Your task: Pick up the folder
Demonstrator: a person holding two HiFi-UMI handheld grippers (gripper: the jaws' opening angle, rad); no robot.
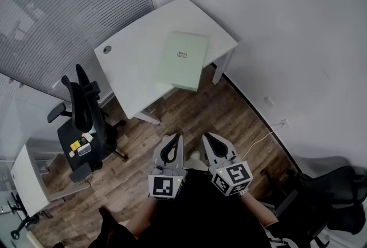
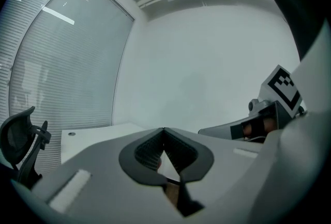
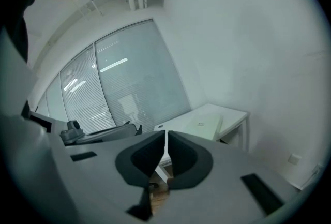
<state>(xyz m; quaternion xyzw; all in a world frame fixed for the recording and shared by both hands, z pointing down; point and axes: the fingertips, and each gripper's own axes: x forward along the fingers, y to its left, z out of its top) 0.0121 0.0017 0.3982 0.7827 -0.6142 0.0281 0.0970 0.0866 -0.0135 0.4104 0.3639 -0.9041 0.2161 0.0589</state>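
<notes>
Currently the pale green folder (image 1: 182,59) lies flat on the white desk (image 1: 132,63). Well short of that desk, the left gripper (image 1: 175,138) and right gripper (image 1: 207,138) hover side by side, both with jaws pressed together on nothing.

White bench (image 1: 132,63) stands ahead of both tongs, well apart, on wood floor (image 1: 189,109). Black office chair (image 1: 83,112) sits left of left tongs (image 1: 176,137). Second dark chair (image 1: 332,195) sits right of right tongs (image 1: 208,136), with wall socket (image 1: 285,124) beyond.
</notes>
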